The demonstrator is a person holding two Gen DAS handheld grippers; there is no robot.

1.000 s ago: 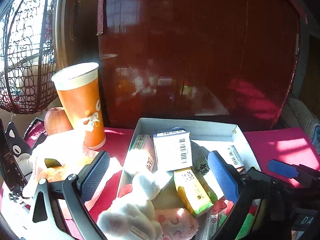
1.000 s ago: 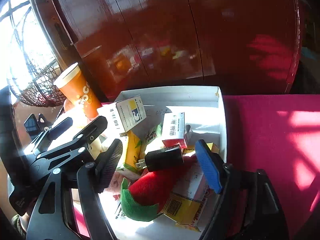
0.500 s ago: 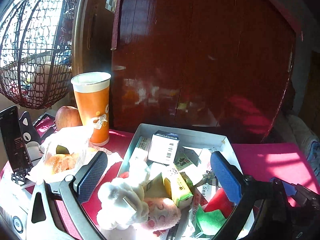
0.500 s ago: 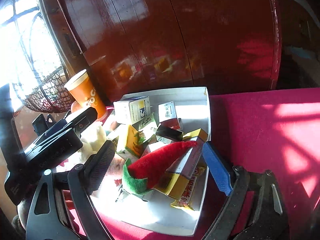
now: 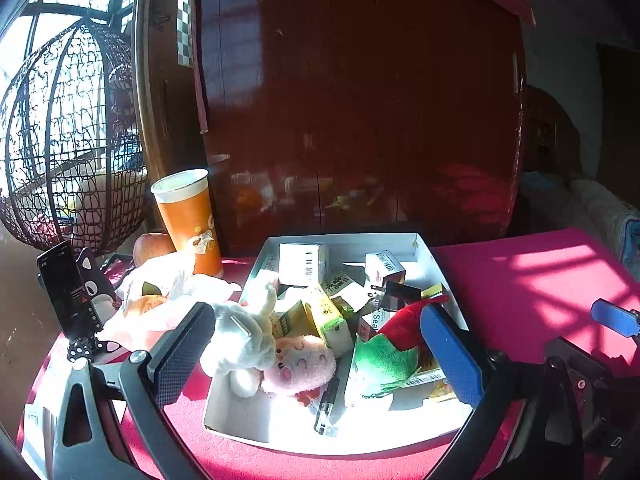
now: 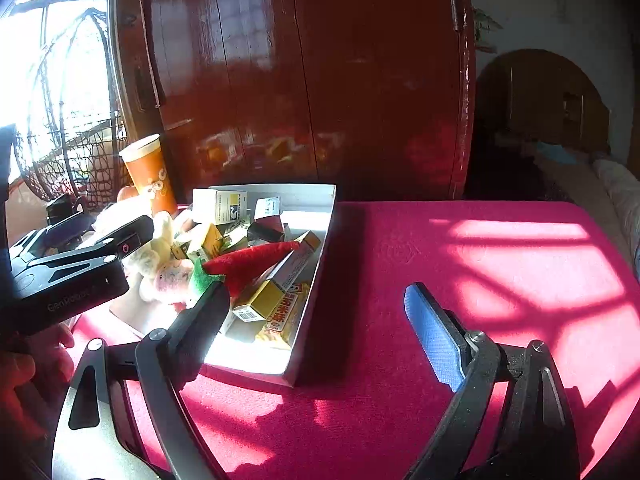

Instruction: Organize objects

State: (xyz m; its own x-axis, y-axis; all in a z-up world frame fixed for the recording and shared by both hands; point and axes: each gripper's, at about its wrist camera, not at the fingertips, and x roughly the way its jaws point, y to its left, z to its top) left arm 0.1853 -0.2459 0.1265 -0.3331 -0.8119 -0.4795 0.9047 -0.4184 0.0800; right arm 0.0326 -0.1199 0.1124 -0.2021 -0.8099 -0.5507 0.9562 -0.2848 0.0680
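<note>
**Both grippers backed off, box full**

Pulled back and up from the box [image 5: 436,264] over the last second; a second ago low over the contents, now both well clear of them. Left gripper [image 5: 316,344] hanging above the near half of the box, jaws spread wide, holding nothing. Right gripper [image 6: 316,320] swung off to the right, out over bare red worktop [image 6: 500,280], jaws likewise spread and empty.

Inside the box, in a loose heap: plush rabbit [image 5: 256,332] draped over the left wall, red-and-green plush [image 5: 392,344] near the middle, cartons [image 5: 304,264] at the back, yellow packs [image 5: 328,320], a black plug [image 5: 396,292], a pen [image 5: 326,408] on the floor by the near wall. Nothing gone from the pile, nothing carried out. Fits either a job wrapped up with everything gathered in, or a pause between picks; not settled by this view.

Left of the box crowded: cup [image 5: 188,220], apple [image 5: 152,242], bread on paper [image 5: 160,300], phone [image 5: 66,288] on a stand, all near the left wall. Right side wide open, sunlit cloth up to the worktop's far edge. Cabinet [image 5: 360,100] close behind the box.
</note>
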